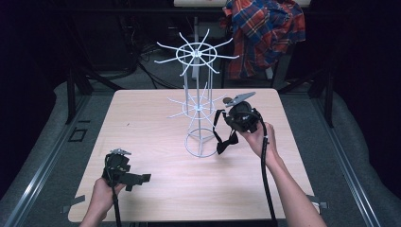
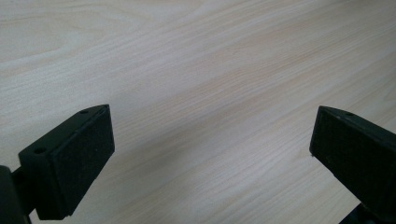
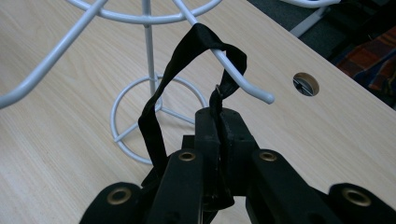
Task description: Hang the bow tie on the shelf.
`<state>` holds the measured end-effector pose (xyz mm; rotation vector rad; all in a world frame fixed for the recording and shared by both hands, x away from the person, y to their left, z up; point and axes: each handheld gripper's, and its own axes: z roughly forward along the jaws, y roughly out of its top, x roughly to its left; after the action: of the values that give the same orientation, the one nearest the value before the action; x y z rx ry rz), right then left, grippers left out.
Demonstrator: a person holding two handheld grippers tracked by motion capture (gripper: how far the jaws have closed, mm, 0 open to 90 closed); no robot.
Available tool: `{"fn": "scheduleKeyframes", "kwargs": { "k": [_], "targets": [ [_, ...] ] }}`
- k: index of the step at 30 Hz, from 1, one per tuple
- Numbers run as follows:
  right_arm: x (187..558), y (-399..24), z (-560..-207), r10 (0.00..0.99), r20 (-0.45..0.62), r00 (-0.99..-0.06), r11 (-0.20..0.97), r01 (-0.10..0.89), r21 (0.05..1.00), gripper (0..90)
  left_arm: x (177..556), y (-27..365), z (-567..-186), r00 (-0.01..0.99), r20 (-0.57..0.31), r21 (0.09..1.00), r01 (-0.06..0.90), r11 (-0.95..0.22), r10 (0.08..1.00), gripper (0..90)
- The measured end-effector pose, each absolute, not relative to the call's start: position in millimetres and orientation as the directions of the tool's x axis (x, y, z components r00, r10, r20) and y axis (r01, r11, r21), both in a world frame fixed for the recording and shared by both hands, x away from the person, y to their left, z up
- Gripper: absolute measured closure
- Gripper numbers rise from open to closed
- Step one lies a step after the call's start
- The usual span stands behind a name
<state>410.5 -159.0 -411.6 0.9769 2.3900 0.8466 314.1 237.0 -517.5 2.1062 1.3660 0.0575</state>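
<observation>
The right gripper (image 3: 219,140) is clenched on the strap of a black bow tie (image 1: 227,141), and the strap's loop (image 3: 205,39) is draped over one arm of the white wire rack (image 1: 196,109), close to that arm's free tip (image 3: 266,97). The likeliest failure, as I judge it, is the loop sliding off that tip if the gripper pulls toward the near right or lets go too early; the arm curves down toward its end, so little keeps the strap on. A sideways tug could also tip the light rack on its ring base (image 1: 201,144).

The strap's long axis runs steeply down from the arm to the fingers, and in the high view the bow hangs near the base, just above the surface (image 1: 156,189).

The left gripper (image 1: 137,178) rests at the near left, released, with nothing between its fingers (image 2: 79,158).
</observation>
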Motion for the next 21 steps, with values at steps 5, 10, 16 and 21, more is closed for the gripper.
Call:
{"fn": "scheduleKeyframes", "kwargs": {
  "k": [5, 10, 16, 21],
  "targets": [
    [411.5, -159.6, -413.3, 0.736, -0.135, -0.663, 0.556, 0.480, 0.678, 86.1, 313.5, 236.6, -517.4, 0.460, -0.285, 0.517, 0.813, -0.270, 0.841, 0.1],
    [411.4, -160.3, -416.3, 0.740, -0.126, -0.661, 0.551, 0.487, 0.677, 86.1, 313.4, 236.7, -517.9, 0.460, -0.285, 0.514, 0.814, -0.271, 0.841, 0.1],
    [411.9, -160.9, -420.6, 0.743, -0.101, -0.662, 0.536, 0.498, 0.681, 85.6, 313.2, 236.3, -517.9, 0.461, -0.281, 0.512, 0.814, -0.275, 0.842, 0.1],
    [412.4, -159.6, -422.5, 0.737, -0.088, -0.670, 0.537, 0.502, 0.678, 80.8, 313.3, 236.2, -518.1, 0.461, -0.282, 0.511, 0.814, -0.275, 0.841, 0.1]
  ]
}}
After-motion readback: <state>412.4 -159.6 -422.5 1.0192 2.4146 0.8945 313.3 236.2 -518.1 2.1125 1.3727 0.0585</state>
